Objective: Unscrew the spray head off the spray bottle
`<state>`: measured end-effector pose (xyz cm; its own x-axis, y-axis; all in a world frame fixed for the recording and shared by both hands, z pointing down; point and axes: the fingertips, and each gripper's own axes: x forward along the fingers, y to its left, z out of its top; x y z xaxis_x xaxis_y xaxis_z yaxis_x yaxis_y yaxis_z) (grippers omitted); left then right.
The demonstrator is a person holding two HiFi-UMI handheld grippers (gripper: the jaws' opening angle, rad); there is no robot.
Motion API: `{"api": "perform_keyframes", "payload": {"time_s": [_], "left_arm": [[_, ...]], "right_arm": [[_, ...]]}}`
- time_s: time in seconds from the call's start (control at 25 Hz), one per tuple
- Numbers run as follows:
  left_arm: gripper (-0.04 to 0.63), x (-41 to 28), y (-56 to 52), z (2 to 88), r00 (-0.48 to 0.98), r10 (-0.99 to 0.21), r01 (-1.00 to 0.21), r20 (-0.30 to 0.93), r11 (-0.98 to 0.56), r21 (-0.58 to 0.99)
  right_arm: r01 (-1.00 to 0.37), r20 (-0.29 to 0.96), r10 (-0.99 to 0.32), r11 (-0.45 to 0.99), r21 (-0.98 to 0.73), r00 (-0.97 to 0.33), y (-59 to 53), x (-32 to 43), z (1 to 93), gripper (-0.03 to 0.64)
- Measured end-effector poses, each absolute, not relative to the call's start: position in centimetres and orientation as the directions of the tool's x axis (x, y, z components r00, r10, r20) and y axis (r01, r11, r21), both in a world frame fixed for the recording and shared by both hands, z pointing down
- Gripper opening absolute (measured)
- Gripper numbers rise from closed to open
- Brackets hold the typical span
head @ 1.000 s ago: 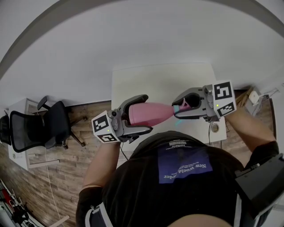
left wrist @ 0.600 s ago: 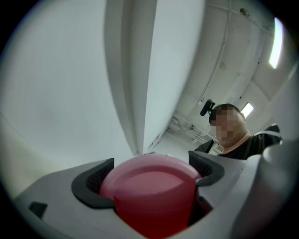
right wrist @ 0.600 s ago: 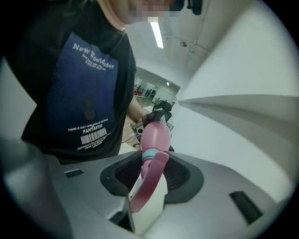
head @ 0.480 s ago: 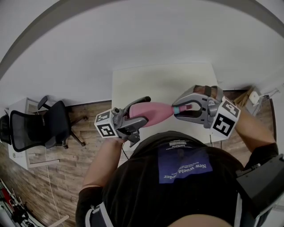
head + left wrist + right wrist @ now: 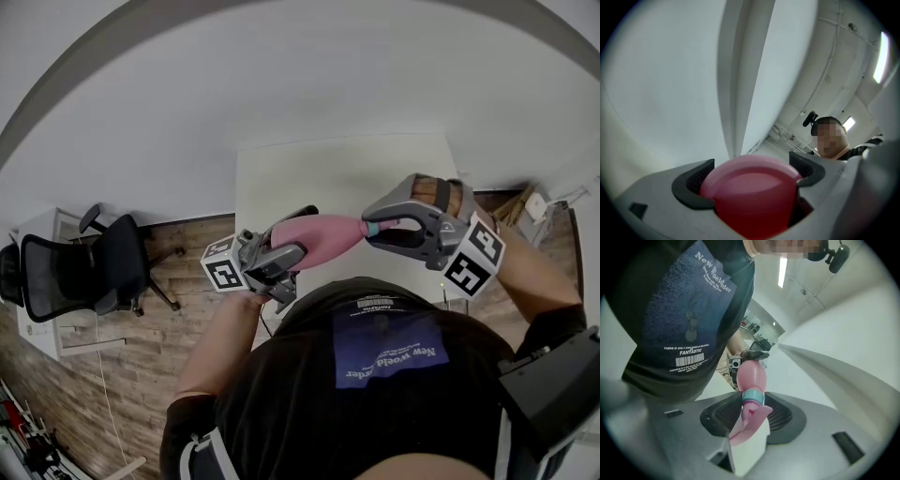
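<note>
A pink spray bottle [image 5: 317, 234] is held level above the near edge of the white table [image 5: 337, 173], between my two grippers. My left gripper [image 5: 296, 238] is shut on the bottle's thick end, and its dark pads [image 5: 691, 185] squeeze the rounded pink base [image 5: 750, 197]. My right gripper [image 5: 382, 228] is shut on the spray head [image 5: 749, 423], with its ribbed pads on either side just below the teal collar [image 5: 753, 397]. In the right gripper view the bottle body [image 5: 751, 376] runs away from the camera toward the left gripper [image 5: 752, 354]. The pink trigger hangs down between the right jaws.
A black office chair [image 5: 84, 267] stands on the wooden floor at the left. A small round object [image 5: 455, 270] lies near the table's right front corner. The person's dark T-shirt [image 5: 384, 375] fills the bottom of the head view, close behind both grippers.
The right gripper has rolled about the bottle's axis, swinging its marker cube from the upper right down to below the hand. The left gripper has rolled too, turning its fingers edge-on. The bottle stays between them.
</note>
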<state>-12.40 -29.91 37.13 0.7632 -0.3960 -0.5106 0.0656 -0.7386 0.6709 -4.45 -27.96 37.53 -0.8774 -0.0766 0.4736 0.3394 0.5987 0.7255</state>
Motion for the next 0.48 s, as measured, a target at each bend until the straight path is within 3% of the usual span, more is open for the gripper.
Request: {"api": "perform_keyframes", "payload": {"time_s": [0.48], "left_arm": [[0.509,-13.21,-29.54,36.64,0.730,-0.388,0.093,-0.563,-0.759,0.644]], "right_arm": [[0.299,0.451,-0.081,0.644,0.705,-0.889,-28.02,-4.62,36.95,0.129]]}}
